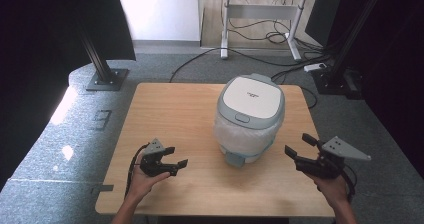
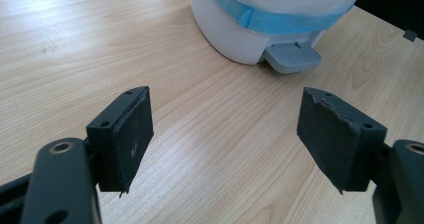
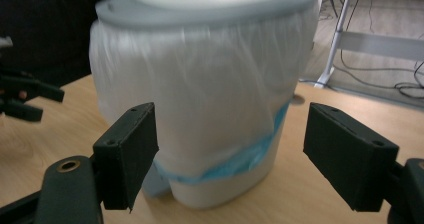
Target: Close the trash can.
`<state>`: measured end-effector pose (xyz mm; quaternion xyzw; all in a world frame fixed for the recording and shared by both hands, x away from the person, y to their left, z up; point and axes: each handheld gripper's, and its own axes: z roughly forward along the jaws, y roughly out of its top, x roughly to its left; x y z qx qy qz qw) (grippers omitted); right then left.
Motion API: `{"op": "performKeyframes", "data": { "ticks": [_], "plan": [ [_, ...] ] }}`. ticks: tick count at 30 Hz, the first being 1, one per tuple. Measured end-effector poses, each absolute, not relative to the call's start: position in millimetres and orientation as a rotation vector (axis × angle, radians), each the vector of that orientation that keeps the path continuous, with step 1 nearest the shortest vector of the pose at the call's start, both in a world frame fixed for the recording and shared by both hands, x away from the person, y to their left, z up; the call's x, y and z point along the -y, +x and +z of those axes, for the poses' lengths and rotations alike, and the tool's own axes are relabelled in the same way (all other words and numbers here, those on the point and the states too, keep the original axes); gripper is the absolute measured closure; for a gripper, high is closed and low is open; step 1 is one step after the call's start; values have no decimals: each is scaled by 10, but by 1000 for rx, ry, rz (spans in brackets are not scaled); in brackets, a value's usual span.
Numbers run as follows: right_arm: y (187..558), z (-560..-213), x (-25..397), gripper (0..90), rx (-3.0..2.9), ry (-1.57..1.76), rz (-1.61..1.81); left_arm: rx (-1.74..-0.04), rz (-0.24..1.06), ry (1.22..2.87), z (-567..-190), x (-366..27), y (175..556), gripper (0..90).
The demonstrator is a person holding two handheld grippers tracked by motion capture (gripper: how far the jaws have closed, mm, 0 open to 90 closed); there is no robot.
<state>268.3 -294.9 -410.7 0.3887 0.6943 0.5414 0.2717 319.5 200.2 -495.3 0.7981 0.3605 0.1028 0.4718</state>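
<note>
White pedal bin (image 1: 250, 119) upright mid-table, grey lid shut, white liner with blue band.

A white bin (image 1: 249, 118) with grey lid (image 1: 251, 96), grey pedal (image 2: 291, 58) and blue-banded clear liner (image 3: 210, 109) at frame centre; pale woodgrain desk (image 1: 175, 114); black hand-held grippers lower left (image 1: 172, 159) and lower right (image 1: 299, 150).

this looks like a lab or test room set up for recording. a small wooden table (image 1: 170, 109) stands alone on grey carpet (image 1: 165, 66), flanked by black metal posts (image 1: 97, 59) on floor plates. black screens (image 1: 30, 59) close in the left and right sides. past the table's far edge stands a height-adjustable desk (image 1: 260, 9) with loose cables (image 1: 260, 31) and a power strip (image 1: 315, 67) on the floor. a white wall (image 1: 160, 11) lies behind.
</note>
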Motion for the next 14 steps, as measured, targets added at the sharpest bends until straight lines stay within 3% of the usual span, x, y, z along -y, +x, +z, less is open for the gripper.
{"op": "performKeyframes", "data": {
  "ticks": [6,14],
  "plan": [
    [2644,-4512,3040,211,-1899,1111,1441,-890,257,1948,-4952,-2026,3201,221],
    [2648,-4665,3046,208,-1915,1120,1390,-887,262,1951,-4948,-2024,3200,221]
  ]
}}
